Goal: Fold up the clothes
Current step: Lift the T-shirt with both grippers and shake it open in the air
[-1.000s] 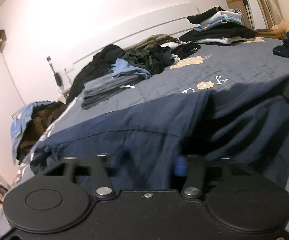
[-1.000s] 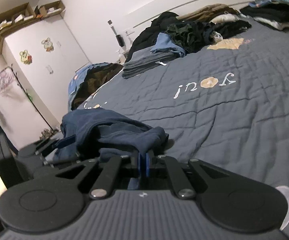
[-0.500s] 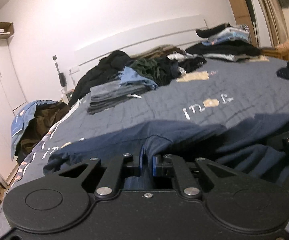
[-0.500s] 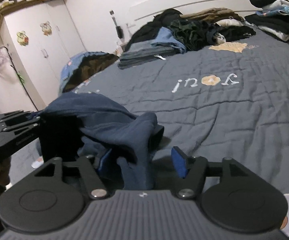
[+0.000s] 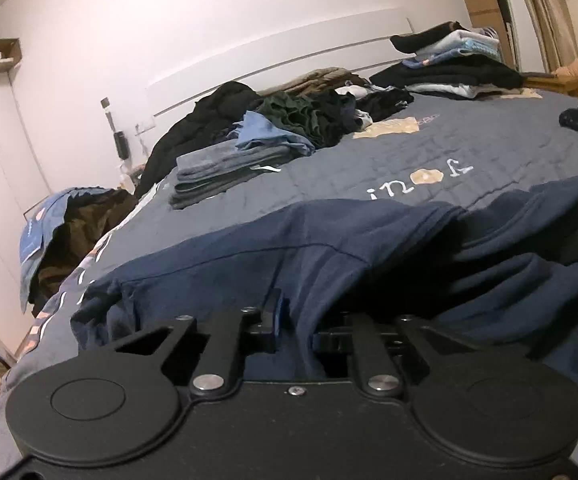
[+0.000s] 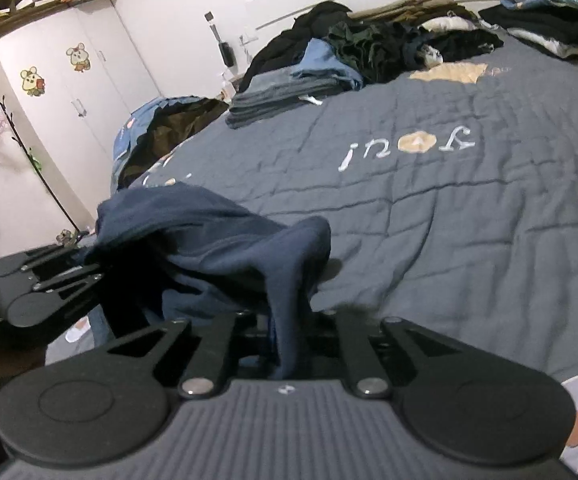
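Left tongs [image 5: 293, 326], right tongs [image 6: 289, 332] both clenched on navy garment [image 5: 329, 256]; wardrobe [image 6: 69, 92] — right view only.

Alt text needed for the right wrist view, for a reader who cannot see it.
The right gripper is shut on a fold of a navy garment, and the left gripper holds its other end at the left edge. Behind lies a grey-blue quilt, with clothes piles by the headboard.
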The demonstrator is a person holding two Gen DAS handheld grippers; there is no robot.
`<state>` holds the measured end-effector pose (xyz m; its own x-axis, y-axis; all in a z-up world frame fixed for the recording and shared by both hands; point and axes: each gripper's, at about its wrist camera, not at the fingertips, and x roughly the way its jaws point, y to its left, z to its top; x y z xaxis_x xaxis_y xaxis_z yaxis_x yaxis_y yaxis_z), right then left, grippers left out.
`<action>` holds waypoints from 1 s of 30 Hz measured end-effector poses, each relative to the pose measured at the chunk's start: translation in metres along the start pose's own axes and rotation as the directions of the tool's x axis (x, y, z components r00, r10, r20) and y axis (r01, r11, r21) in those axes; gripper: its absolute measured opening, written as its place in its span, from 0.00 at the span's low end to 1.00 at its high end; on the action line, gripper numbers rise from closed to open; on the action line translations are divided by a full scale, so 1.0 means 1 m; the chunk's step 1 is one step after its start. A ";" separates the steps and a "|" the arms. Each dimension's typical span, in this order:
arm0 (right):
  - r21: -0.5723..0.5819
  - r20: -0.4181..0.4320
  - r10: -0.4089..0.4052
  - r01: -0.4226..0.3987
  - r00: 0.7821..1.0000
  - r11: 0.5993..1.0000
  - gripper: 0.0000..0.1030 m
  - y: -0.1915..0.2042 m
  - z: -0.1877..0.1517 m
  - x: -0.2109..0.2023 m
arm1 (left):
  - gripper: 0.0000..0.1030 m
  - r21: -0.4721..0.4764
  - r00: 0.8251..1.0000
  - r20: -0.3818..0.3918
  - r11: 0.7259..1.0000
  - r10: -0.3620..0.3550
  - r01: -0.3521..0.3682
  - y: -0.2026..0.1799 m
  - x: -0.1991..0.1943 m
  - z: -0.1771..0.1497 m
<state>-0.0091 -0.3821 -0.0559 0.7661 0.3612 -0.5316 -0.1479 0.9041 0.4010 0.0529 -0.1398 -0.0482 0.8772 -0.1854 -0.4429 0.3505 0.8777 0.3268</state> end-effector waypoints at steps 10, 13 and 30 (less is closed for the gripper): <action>-0.055 0.127 0.026 -0.019 0.992 0.998 0.03 0.020 0.028 -0.052 | 0.04 -0.071 0.994 0.103 0.997 0.040 -0.033 0.046 -0.060 0.045; -0.073 0.201 0.025 -0.010 0.979 0.997 0.03 0.027 0.046 -0.081 | 0.03 -0.030 0.985 0.159 0.997 0.070 -0.066 0.070 -0.091 0.076; -0.309 0.565 -0.009 0.222 0.825 0.925 0.03 0.097 0.165 -0.330 | 0.03 -0.041 0.867 0.472 0.987 0.158 -0.157 0.182 -0.289 0.227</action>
<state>-0.1726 -0.4510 0.2817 0.9868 0.1605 -0.0209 -0.1600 0.9869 0.0222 -0.0626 -0.0266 0.3287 0.9711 -0.2306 0.0614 0.1943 0.9134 0.3578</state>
